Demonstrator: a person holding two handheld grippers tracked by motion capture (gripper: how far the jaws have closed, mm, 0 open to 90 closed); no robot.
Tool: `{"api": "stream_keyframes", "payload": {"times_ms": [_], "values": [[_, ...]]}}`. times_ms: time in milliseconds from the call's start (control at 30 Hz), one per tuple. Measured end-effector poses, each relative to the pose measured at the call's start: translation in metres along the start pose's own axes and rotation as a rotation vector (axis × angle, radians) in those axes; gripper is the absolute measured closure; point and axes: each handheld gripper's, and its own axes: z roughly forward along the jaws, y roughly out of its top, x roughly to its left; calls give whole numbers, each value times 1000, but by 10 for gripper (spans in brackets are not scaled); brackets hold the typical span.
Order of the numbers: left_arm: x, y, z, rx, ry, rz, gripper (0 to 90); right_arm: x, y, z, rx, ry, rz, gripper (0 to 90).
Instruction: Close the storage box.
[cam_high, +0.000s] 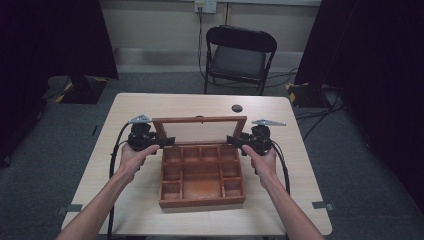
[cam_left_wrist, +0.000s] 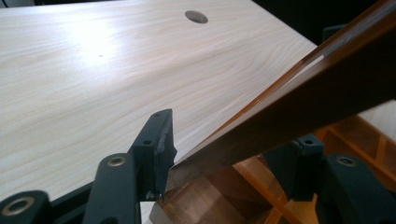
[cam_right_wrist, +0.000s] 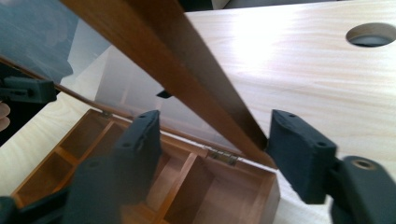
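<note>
Our left gripper (cam_high: 167, 141) pinches the left rail of the box lid (cam_high: 200, 120) between its fingers (cam_left_wrist: 156, 144). On the right rail, our right gripper (cam_high: 234, 141) has its fingers (cam_right_wrist: 299, 149) spread, one just touching. If the left pinch slips, we judge the glazed lid could drop onto the wooden box (cam_high: 202, 201) mid-desk (cam_high: 150, 102).

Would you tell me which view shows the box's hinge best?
The right gripper view: the brass hinge sits close up, joining the lid to the box. The high view has it too small to discern; the left gripper view gives just the lid's frame.

Pale wood-grain worktop (cam_high: 140, 107) w/ round cable hole (cam_high: 237, 108) near far edge, right of centre. Directly on it: wooden compartment box (cam_high: 202, 200), approx. mid-worktop, glass-paned lid (cam_high: 200, 120) raised at the back. Grey carpet floor (cam_high: 60, 150) under worktop.
</note>
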Motion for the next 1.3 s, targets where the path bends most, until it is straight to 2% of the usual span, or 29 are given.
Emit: {"api": "stream_keyframes", "payload": {"times_ms": [167, 300, 367, 500, 633, 700, 733, 767, 900, 967, 1100, 1200, 1300], "values": [[-2, 0, -5, -9, 8, 0, 391, 3, -1, 0, -2, -7, -8, 308], [-2, -5, -6, -7, 10, -28, 321, 3, -2, -1, 6, -19, -5, 263], [-4, -8, -7, -4, 20, -18, 306, 3, -3, -3, 13, -14, 2, 255], [-6, -10, -9, 34, 14, -4, 252, 6, -9, -8, 23, -19, -13, 255], [-7, -13, -10, 48, 19, -4, 226, 8, -12, -10, 32, -19, -26, 258], [-8, -15, -9, 66, 20, 1, 208, 14, -15, -11, 40, -16, -41, 264], [-8, -15, -9, 66, 20, 1, 207, 14, -15, -11, 40, -16, -41, 264], [-7, -15, -10, 67, 23, 2, 208, 20, -17, -12, 33, -36, -57, 228], [-4, -17, -10, 75, 26, -4, 179, 24, -18, -13, 34, -38, -51, 221], [-2, -17, -11, 70, 40, -9, 180, 25, -20, -15, 42, -33, -63, 238], [2, -17, -12, 76, 41, -10, 189, 28, -23, -18, 52, -20, -51, 236], [1, -17, -13, 73, 50, -6, 196, 29, -25, -18, 55, -13, -55, 220], [-1, -20, -15, 66, 47, 5, 222, 27, -26, -18, 64, -7, -50, 243]]}}
